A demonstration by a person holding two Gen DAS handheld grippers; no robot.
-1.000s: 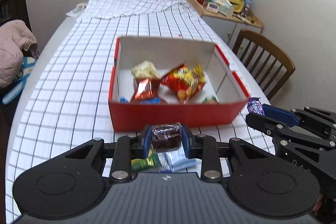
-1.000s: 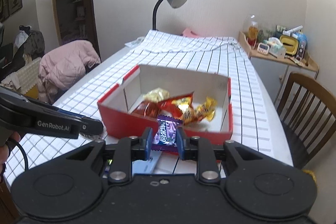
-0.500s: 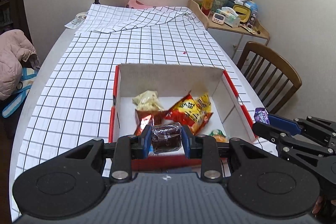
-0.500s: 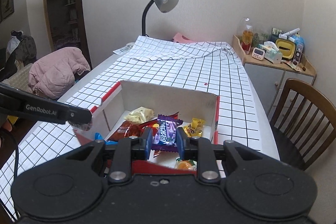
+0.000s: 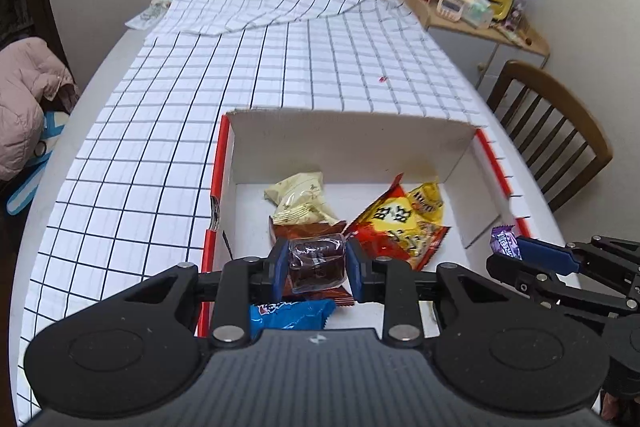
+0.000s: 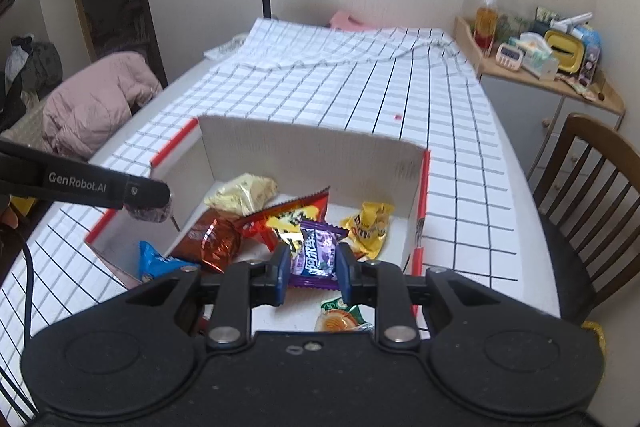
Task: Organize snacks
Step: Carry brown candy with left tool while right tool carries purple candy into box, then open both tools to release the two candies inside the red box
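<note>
Both tongs loaded, both over the box (image 5: 219, 183), prob a release next.

L tongs (image 5: 317, 264): narrowed down onto a brown wrapped cake (image 5: 316, 259), pads on its two short sides, so it sits level and can't twist out. Hanging above the near-left part of the box interior, over the brown-red packet (image 5: 306, 227) and blue packet (image 5: 290, 313). Not touching them afaict.

R tongs (image 6: 313, 264): pinched on a purple candy (image 6: 316, 255), wrapper upright, gripped across the middle w/ crimped ends sticking out top + bottom. Soft wrapper, so mid grip makes sense — ends would just fold. Hovers over the near-right of the box, above an orange/green packet (image 6: 340, 319).

Box = red outside, white inside, open top, on the checked cloth (image 5: 160, 131) on the worktop. Already in it: cream packet (image 5: 298, 197), big red/yellow bag (image 5: 394, 227), yellow M&M-type bag (image 6: 370, 223). All loose in a heap, mid to near side; far end of floor bare.

Why held high: clears the walls and the pile, straight drop in. Tongs are near each other, L tip visible from R cam (image 6: 148, 195), so collision risk if either swings inward. Better drop spot imo = bare far floor, not on the heap.
</note>
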